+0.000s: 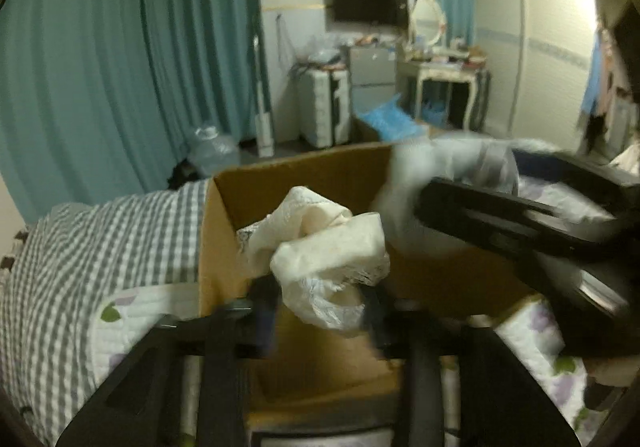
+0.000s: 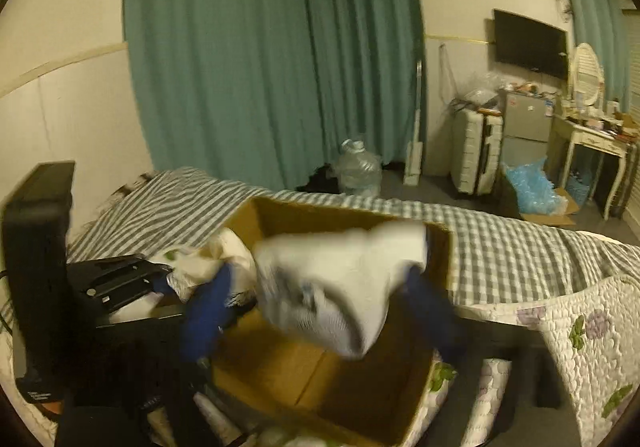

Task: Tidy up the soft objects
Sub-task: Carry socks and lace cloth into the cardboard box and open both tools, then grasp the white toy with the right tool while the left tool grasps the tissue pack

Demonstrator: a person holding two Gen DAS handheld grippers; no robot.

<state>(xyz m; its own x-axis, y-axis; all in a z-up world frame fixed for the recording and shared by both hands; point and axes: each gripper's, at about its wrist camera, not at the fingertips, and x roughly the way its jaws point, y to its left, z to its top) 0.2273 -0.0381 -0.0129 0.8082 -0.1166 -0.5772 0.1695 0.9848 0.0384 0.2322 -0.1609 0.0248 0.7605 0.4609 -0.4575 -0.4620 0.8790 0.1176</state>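
Left wrist view: the left gripper (image 1: 320,287) is clamped on a crumpled cream lace cloth (image 1: 324,247), bunched between and above its fingers, over the open brown cardboard box (image 1: 304,171).

Right wrist view: the right gripper (image 2: 320,311), blue fingers (image 2: 208,311) either side, grips a blurred white knitted garment (image 2: 336,279) hanging above the same box (image 2: 280,215) on the grey checked bedspread (image 2: 500,247).

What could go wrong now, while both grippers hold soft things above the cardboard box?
1. The two grippers are close together over the cardboard box; the right gripper could bump the left gripper.
2. The cream lace cloth hangs near the box's left wall; if released here, part may drape over the rim onto the checked blanket.
3. The white garment is bulky and blurred by motion; it may slip from the blue fingers before it is inside.
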